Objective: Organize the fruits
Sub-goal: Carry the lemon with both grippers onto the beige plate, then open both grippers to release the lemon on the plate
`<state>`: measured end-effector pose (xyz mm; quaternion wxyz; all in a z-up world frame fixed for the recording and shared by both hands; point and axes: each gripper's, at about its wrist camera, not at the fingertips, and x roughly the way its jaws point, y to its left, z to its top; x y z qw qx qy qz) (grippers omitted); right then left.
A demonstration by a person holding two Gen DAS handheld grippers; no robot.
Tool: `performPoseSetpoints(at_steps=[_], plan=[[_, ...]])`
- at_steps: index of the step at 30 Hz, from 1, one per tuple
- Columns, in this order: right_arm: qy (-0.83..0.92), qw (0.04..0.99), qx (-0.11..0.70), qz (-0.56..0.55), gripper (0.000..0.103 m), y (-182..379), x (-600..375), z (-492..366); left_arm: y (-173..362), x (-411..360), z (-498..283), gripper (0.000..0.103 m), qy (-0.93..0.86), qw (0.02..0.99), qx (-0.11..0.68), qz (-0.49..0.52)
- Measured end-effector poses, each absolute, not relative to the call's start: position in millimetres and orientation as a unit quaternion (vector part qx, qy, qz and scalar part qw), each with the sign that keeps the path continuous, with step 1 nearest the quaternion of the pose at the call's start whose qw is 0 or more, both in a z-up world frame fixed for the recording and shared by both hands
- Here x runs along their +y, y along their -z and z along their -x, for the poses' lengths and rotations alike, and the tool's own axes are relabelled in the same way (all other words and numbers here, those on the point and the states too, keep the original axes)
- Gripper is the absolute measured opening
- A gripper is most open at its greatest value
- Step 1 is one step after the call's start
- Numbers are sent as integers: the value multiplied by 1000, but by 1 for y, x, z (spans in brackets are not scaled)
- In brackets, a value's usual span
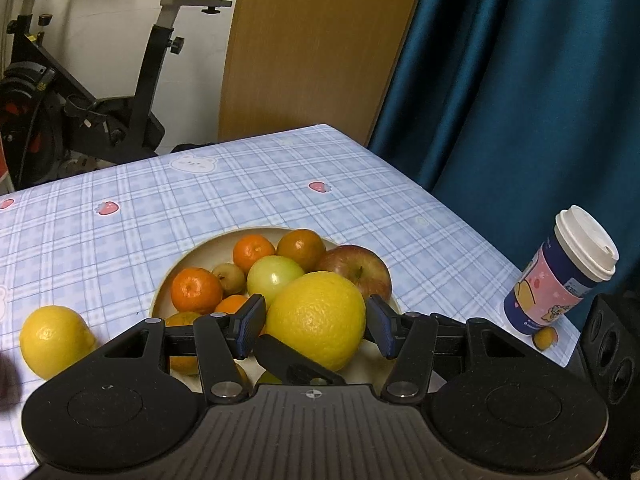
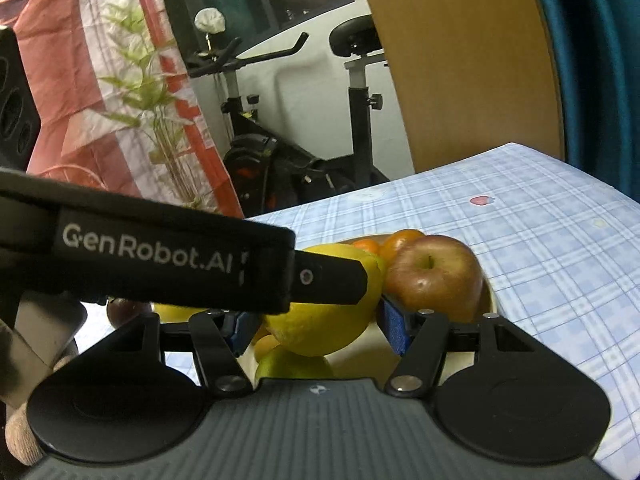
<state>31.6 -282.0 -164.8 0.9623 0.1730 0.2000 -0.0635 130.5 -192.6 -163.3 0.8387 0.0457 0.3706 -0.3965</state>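
Orange, big and yellow, sits clamped between the left gripper pads above the fruit-filled bowl. The right gripper also brackets it, contact unclear. Bare tablecloth stretches beyond; a cup stands near the table's edge.

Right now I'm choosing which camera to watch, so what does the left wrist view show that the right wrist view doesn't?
Only the left wrist view: a lidded paper cup at the table's edge, with a small orange fruit at its foot.
Only the right wrist view: a leafy plant, a red and white sheet and a black strap with white lettering.
Both: the big yellow fruit between the fingers, the red apple, the bowl, the checked tablecloth and the exercise bike.
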Motion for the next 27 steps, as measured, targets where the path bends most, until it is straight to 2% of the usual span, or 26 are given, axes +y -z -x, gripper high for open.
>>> performPoseSetpoints(at_steps=[12,27], plan=[[41,963,189,-190,65,174,-288,-24,163,-191,-135,57,380,842,378,-54],[45,958,212,-188,65,180,-287,-30,161,-177,-127,58,371,850,372,-41]])
